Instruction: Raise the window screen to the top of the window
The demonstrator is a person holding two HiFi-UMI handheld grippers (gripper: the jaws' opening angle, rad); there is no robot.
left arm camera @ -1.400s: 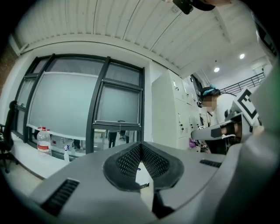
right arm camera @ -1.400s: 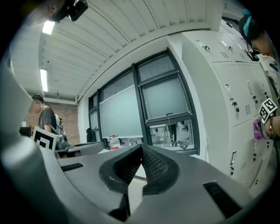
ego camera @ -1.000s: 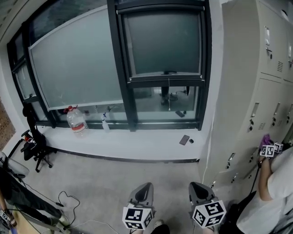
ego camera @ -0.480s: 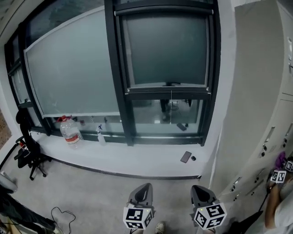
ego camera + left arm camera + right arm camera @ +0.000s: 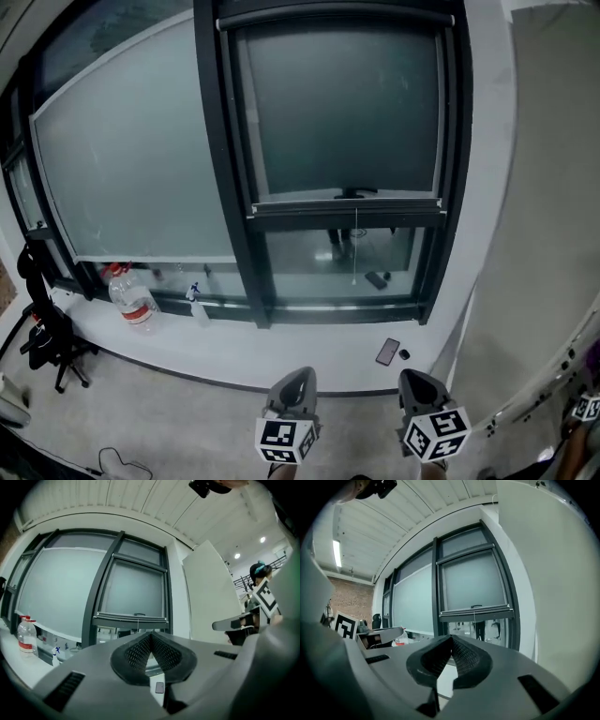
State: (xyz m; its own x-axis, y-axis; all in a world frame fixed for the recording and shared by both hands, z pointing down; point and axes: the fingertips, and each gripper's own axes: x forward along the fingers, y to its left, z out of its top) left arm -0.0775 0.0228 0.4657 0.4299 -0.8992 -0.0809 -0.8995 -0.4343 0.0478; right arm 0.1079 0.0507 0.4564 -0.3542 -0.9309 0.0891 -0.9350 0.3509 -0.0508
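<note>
The dark window screen [image 5: 347,112] fills the upper part of the right-hand window. Its bottom bar [image 5: 347,204] carries a small handle and hangs about two thirds of the way down, and a thin cord [image 5: 355,246] dangles from it. The screen [image 5: 133,588] and its bar [image 5: 131,618] also show ahead in the left gripper view, and both screen [image 5: 473,585] and bar [image 5: 476,611] in the right gripper view. My left gripper [image 5: 300,373] [image 5: 150,635] and right gripper [image 5: 412,377] [image 5: 451,638] are side by side, well short of the window. Both are shut and hold nothing.
A white sill [image 5: 281,361] runs under the window, with a phone [image 5: 387,352], a water bottle [image 5: 127,298] and a spray bottle [image 5: 197,305] on it. Grey lockers [image 5: 553,234] stand at the right. A dark chair [image 5: 42,337] stands far left.
Both grippers have moved toward the window together, and it now looks larger and more central. Their jaws stayed shut. The person at the right has slid almost out of view.
</note>
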